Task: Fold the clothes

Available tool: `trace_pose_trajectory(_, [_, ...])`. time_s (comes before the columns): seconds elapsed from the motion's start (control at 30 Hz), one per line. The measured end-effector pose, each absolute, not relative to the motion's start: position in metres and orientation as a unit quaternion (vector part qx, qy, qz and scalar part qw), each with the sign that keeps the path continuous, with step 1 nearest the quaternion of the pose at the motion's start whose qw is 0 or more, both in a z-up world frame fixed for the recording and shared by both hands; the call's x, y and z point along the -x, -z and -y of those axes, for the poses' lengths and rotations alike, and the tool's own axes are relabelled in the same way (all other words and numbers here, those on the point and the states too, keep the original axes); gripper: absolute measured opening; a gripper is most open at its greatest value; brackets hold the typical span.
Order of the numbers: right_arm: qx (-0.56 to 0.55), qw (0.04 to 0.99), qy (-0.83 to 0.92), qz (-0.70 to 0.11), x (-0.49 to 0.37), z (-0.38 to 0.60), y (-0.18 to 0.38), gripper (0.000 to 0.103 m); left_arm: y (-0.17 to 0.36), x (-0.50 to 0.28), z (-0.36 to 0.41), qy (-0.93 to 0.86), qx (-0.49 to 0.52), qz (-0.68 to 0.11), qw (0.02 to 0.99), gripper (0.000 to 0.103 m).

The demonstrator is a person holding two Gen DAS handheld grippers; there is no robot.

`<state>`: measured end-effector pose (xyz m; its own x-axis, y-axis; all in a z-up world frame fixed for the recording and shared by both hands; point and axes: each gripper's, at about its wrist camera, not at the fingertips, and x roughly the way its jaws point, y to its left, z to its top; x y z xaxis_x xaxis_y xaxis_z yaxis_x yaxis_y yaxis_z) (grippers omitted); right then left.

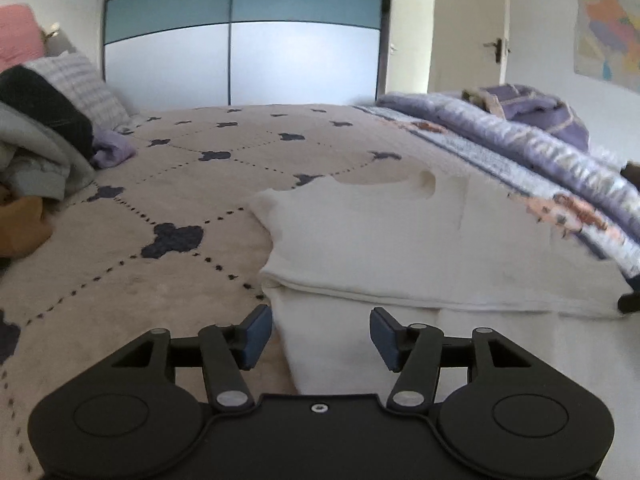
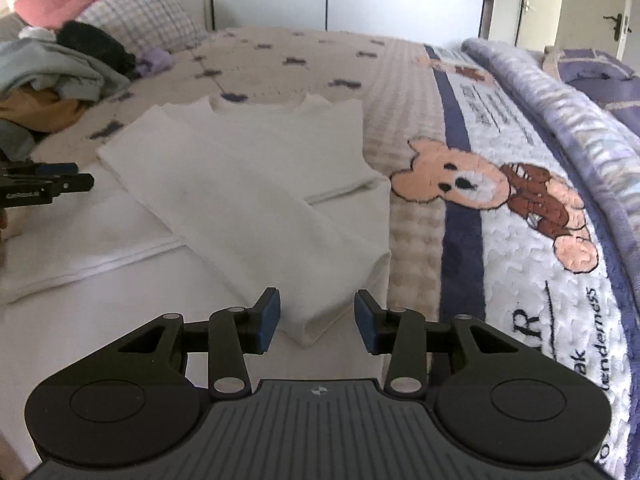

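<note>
Ahead of the right gripper [image 2: 316,316], whose frame is of matt black plastic with blue rubbery pads [image 2: 267,318], a white garment [image 2: 248,184] of soft, matt knit cloth is seen. To its right a fleecy, nubbly bear blanket [image 2: 520,216] is spread. Ahead of the left gripper [image 1: 320,338], a plush beige bedspread [image 1: 168,184] and glossy wardrobe panels [image 1: 240,40] are seen.

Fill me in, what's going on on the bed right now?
A person with a handheld gripper in each hand is folding a white shirt laid out on the bed. Both sleeves are already folded in across the body. The right gripper hovers with jaws open at the end of the folded-over sleeve, and the left gripper is open over the shirt's left edge. Neither holds any cloth. A pile of unfolded clothes waits near the pillows.
</note>
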<state>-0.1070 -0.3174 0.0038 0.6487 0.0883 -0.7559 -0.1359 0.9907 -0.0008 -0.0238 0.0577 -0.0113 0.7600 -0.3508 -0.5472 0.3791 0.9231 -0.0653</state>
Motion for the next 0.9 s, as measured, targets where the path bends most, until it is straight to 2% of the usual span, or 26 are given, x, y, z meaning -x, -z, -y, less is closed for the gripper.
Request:
trace_pose_trajectory(0.13, [0.036, 0.908, -0.061, -0.414, 0.118, 0.32, -0.004, 0.051, 0.002, 0.045, -0.054, 0.216, -0.009, -0.29, 0.932, 0.052])
trace_pose_trajectory(0.5, [0.056, 0.908, -0.059, -0.412, 0.15, 0.329, -0.003, 0.052, 0.02, 0.096, -0.06, 0.225, -0.088, -0.311, 0.919, 0.054])
trace_pose_trajectory(0.57, [0.06, 0.908, -0.058, -0.411, 0.155, 0.331, -0.003, 0.052, 0.021, 0.1, -0.064, 0.219, -0.097, -0.317, 0.918, 0.058])
trace_pose_trajectory(0.67, [0.065, 0.908, -0.058, -0.411, 0.164, 0.333, -0.003, 0.057, 0.017, 0.097, -0.074, 0.216, -0.082, -0.326, 0.916, 0.059])
trace_pose_trajectory(0.9, [0.042, 0.919, -0.051, -0.388, 0.145, 0.332, -0.02, 0.057, 0.001, 0.062, -0.082, 0.181, -0.057, -0.312, 0.931, 0.059])
